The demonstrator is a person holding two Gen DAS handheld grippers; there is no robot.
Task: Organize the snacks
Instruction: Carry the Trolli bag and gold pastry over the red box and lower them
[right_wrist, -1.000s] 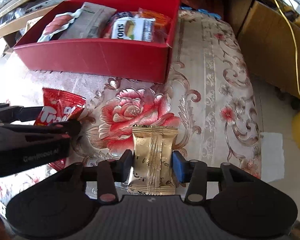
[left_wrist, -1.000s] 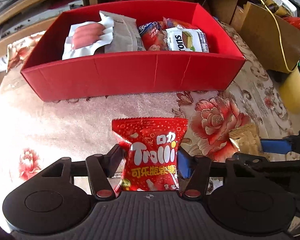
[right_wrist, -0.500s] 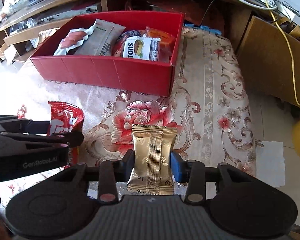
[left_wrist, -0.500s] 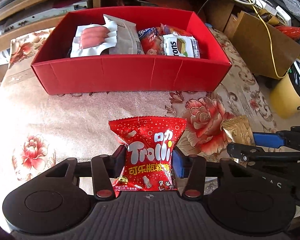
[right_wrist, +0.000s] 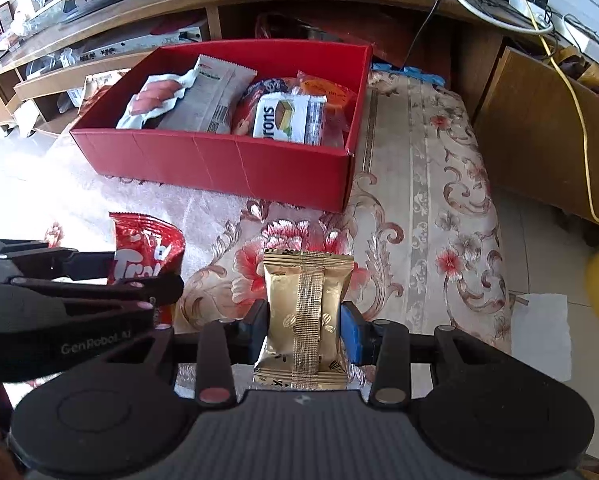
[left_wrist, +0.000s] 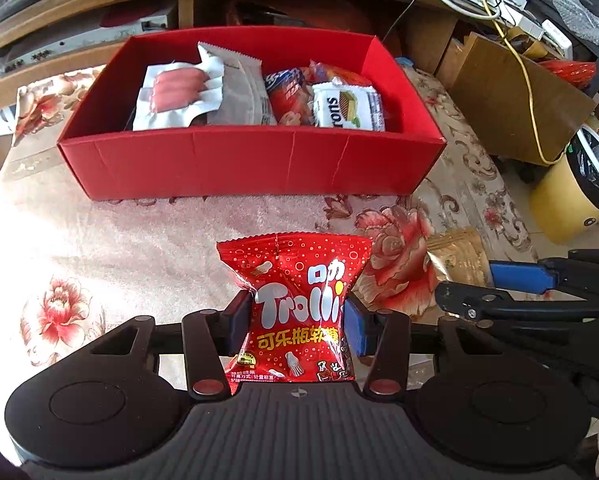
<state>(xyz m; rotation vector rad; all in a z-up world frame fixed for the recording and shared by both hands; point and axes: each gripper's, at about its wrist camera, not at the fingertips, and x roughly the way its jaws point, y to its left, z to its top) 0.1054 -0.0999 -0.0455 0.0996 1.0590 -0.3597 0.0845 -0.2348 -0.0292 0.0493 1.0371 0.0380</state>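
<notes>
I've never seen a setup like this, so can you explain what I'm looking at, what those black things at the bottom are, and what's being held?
No robot here: a person holds a two-finger gripper in each hand, each with a camera looking along its fingers. One picture comes from the left gripper, the other from the right gripper. The left is shut on a red Trolli bag, its jaws having just closed further. The right is shut on a gold packet. Ahead, on a floral cloth, stands a red box already holding other snacks.
</notes>
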